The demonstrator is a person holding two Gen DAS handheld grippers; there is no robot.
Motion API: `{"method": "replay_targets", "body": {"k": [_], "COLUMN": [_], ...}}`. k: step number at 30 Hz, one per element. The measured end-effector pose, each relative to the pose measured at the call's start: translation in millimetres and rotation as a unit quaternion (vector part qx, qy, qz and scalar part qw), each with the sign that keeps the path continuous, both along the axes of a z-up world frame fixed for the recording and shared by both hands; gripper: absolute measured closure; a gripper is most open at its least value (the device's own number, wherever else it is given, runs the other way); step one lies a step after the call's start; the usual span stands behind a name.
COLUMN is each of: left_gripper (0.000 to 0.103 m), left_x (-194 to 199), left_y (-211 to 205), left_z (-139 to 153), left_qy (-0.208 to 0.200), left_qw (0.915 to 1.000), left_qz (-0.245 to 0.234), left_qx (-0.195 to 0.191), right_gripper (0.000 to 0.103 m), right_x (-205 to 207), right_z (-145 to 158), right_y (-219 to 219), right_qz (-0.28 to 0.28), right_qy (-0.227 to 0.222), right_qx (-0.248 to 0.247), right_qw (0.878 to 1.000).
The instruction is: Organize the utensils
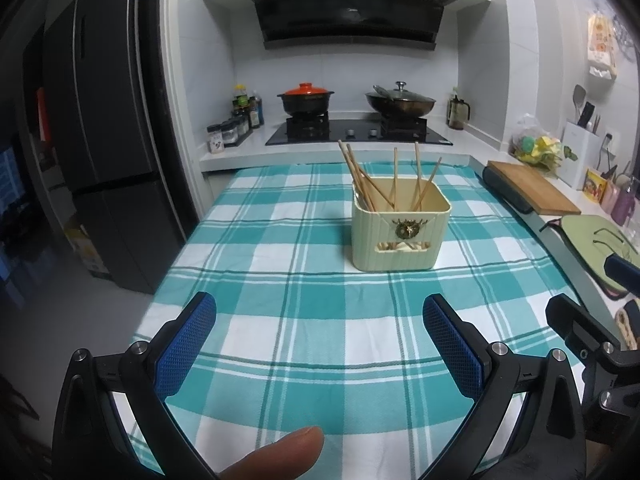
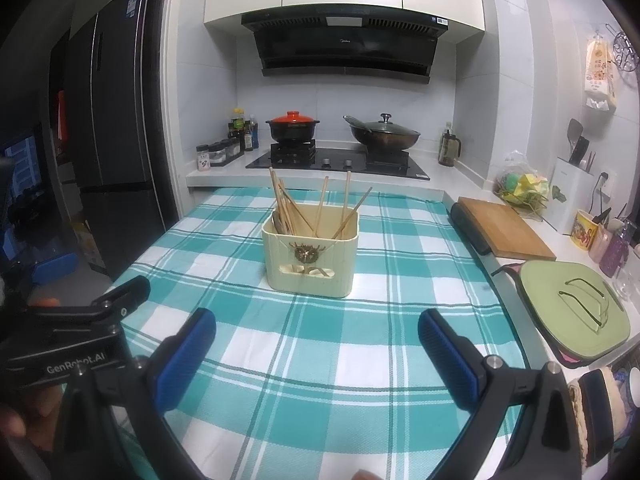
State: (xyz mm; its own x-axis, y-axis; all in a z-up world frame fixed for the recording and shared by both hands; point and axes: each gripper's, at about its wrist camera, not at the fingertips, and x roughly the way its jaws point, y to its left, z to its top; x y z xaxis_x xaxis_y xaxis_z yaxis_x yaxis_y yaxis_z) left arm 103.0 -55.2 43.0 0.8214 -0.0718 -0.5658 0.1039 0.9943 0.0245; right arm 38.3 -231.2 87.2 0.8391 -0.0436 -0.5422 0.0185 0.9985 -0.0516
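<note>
Both grippers hovering empty, left gripper and right gripper gaping wide | thin wooden chopsticks leaning loosely in cream ribbed plastic holder mid teal-and-white checked tablecloth | likely light, stiff, slippery; pinching 1 near its upper end looking best

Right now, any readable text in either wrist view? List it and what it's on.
"GenRobot.AI": on the left gripper body, seen from the right wrist view.
Range hood logo: too small to read.
Fridge sticker, spice jars, wall packet: print blurred, unreadable.
</note>
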Motion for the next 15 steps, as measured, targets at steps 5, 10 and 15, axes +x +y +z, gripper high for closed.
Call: {"method": "replay_targets", "body": {"k": [5, 10, 15], "left_gripper": [0.0, 0.0, 0.0], "left_x": [0.5, -0.9, -0.6], "left_y": [-2.3, -3.2, -3.0], "left_z": [-0.8, -1.2, -1.4], "left_qy": [0.0, 0.002, 0.003], "left_qw": [1.0, 1.0, 1.0], "left_qz": [-0.001, -0.001, -0.002], "left_qx": [0.0, -0.003, -0.003], "right_gripper": [0.0, 0.0, 0.0], "right_x": [-1.9, -2.0, -1.9], "right_z": [1.9, 1.1, 1.0], "right_y": [2.5, 2.1, 1.6], "right_qz": [0.005, 0.003, 0.003], "right_qy": [-0.003, 0.0, 0.001], "right_qx": [-0.003, -0.002, -0.002], "right_qw": [1.0, 1.0, 1.0]}}
